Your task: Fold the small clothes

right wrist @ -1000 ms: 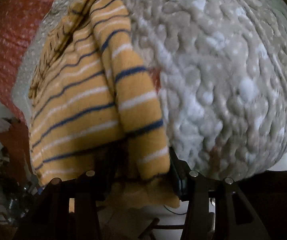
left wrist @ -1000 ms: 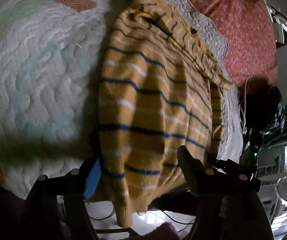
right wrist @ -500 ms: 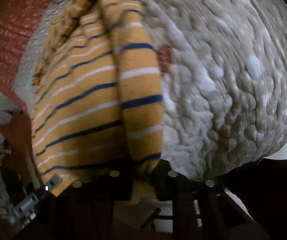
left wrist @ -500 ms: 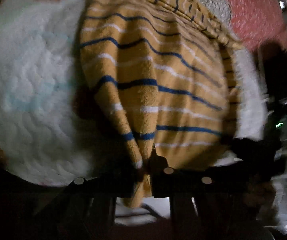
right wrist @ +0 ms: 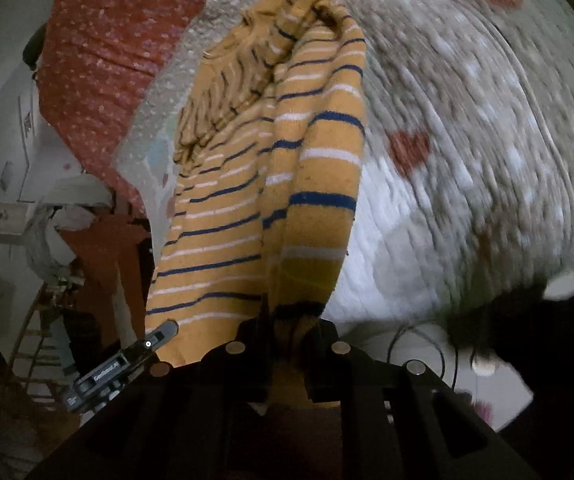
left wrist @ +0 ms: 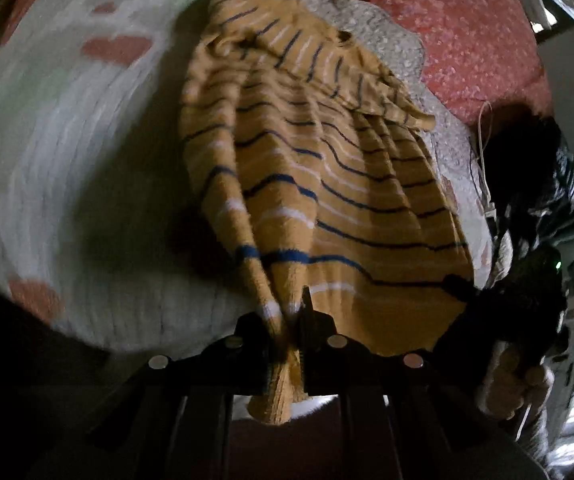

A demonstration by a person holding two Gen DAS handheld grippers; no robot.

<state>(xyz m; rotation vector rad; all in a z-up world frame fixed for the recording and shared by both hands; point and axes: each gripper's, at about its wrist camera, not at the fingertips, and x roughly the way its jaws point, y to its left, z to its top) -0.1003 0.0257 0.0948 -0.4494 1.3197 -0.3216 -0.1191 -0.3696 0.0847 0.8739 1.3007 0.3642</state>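
A small yellow sweater (left wrist: 327,184) with blue and white stripes lies on a white quilted blanket (left wrist: 67,168). My left gripper (left wrist: 287,320) is shut on the sweater's near hem corner, bunching the cloth between its jaws. My right gripper (right wrist: 287,324) is shut on the other hem corner of the sweater (right wrist: 223,220). Both corners are lifted off the blanket, so the lower part of the sweater hangs stretched up from the bed. The right gripper also shows at the right of the left wrist view (left wrist: 463,292). The left gripper shows in the right wrist view (right wrist: 163,330).
A red patterned bedspread (left wrist: 447,28) lies beyond the blanket (right wrist: 487,140); it also shows in the right wrist view (right wrist: 107,60). Dark clutter and a cable (left wrist: 483,148) sit off the bed's right edge. A cable (right wrist: 419,344) lies on the floor below.
Both grippers closed on the hem corners, which hung between open jaws a second ago. They have since lifted and pulled the hem up from the blanket. Both views are motion-blurred.
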